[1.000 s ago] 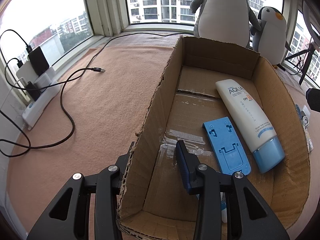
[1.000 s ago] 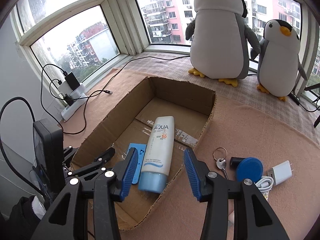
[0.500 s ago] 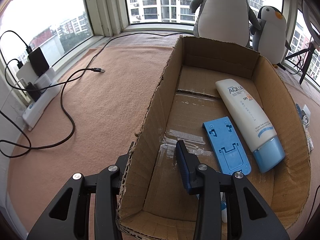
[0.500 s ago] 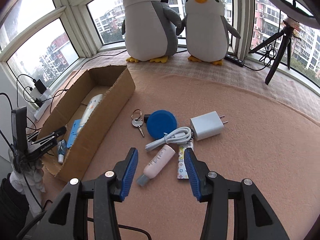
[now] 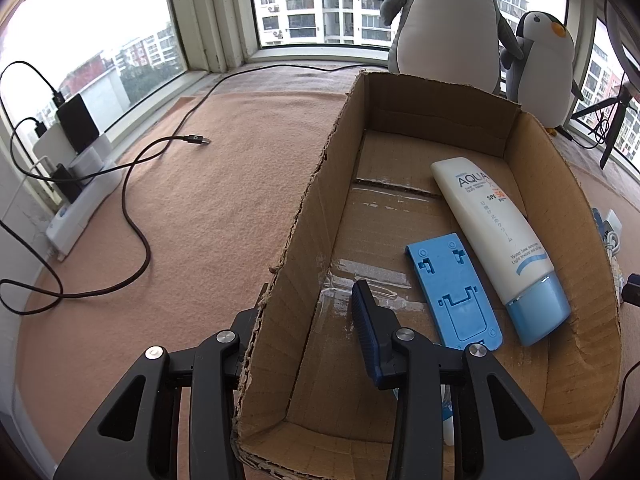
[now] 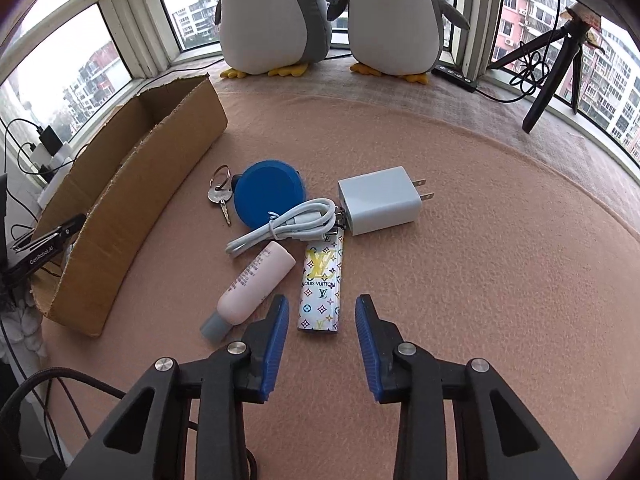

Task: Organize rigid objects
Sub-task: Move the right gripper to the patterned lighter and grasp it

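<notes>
A pinkish felt-covered counter (image 6: 460, 240) carries a cardboard box (image 6: 132, 208) at nine o'clock. At centre lie keys (image 6: 219, 194), a blue round case (image 6: 269, 196), a white charger (image 6: 379, 200), a coiled cable (image 6: 288, 224), a pink bottle (image 6: 256, 284) and a patterned lighter (image 6: 321, 286). Two plush penguins (image 6: 276, 12) stand at twelve.

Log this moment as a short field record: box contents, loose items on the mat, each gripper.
box contents: sunscreen tube, blue stand
loose on mat: keys, blue round case, white cable, charger, pink bottle, patterned lighter
left gripper: shut on cardboard box wall
right gripper: open, jaws just been closing, astride the lighter's near end
</notes>
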{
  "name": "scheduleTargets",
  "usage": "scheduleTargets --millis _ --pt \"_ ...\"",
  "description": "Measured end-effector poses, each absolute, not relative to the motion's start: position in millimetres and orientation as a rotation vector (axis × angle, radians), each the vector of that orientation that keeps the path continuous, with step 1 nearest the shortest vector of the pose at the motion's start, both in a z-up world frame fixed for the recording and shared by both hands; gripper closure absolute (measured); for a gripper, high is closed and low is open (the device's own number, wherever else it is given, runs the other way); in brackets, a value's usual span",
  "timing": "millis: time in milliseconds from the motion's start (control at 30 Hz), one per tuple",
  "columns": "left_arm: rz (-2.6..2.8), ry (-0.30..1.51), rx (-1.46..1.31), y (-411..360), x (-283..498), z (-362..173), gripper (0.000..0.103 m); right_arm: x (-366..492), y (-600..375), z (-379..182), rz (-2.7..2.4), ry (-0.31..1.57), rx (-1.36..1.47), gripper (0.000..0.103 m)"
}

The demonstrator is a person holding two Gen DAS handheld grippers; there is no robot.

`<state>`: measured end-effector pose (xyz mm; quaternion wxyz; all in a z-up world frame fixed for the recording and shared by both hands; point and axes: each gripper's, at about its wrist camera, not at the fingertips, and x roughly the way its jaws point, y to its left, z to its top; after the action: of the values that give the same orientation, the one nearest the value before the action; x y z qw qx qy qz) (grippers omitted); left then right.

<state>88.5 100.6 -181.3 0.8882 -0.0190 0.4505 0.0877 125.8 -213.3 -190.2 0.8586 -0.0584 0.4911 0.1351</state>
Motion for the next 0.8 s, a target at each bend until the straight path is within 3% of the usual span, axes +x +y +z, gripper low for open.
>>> scheduleTargets --millis 800 --pt "0.183 0.935 -0.044 100 88 -182 0.066 143 -208 -202 0.280 1.050 -0.194 0.082"
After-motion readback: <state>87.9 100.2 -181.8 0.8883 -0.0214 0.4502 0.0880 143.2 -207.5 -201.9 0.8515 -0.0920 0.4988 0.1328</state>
